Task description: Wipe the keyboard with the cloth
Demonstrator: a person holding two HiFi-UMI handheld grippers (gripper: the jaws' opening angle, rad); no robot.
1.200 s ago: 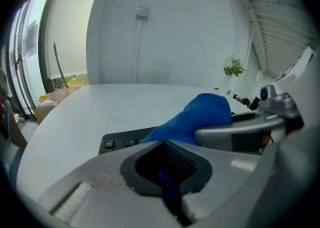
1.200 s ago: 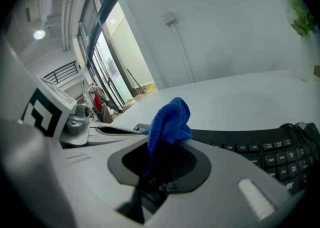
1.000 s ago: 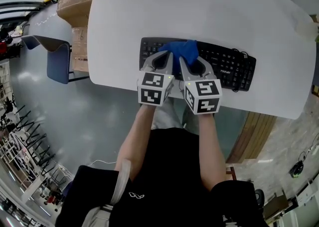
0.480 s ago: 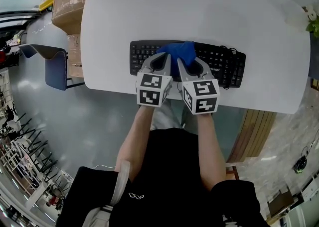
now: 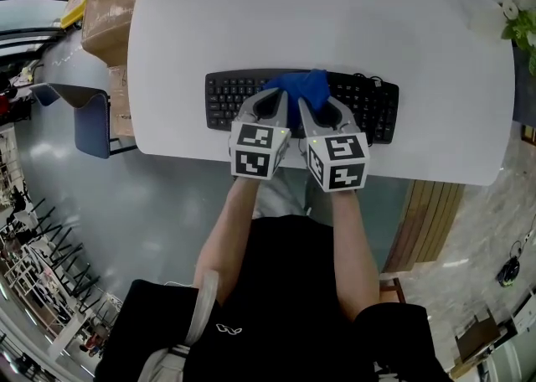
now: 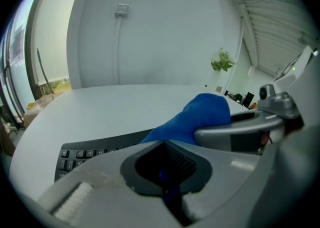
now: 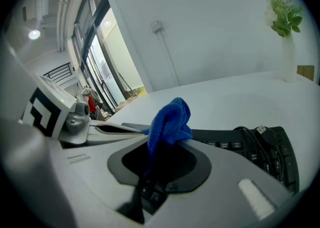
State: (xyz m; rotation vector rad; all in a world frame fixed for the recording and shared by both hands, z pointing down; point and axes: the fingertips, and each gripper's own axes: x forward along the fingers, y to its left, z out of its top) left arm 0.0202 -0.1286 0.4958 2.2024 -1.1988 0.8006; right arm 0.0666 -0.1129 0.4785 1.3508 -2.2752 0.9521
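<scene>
Beyond the keyboard [image 5: 368, 112] the table [image 5: 335, 20] lies open to its far edge. The cloth [image 5: 295, 85] humps mid-keyboard between the left gripper [image 5: 272, 97] and right gripper [image 5: 321, 102], set close together. A coiled cable [image 7: 257, 142] crowds the keyboard's right end; a plant [image 5: 523, 30] occupies the far right corner.

Deep blue knitted cloth [image 5: 297, 87] against a black plastic keyboard [image 5: 368, 112] with white key legends and a plain white oval table [image 5: 335, 12]. Light grey left gripper [image 5: 276, 95] and light grey right gripper [image 5: 314, 102], dark grey within, each patterned with black-and-white square markers. Brown cardboard box [image 5: 113, 3], blue chair [image 5: 92, 116], glossy grey floor [image 5: 167, 204], black shirt [image 5: 285, 288].
</scene>
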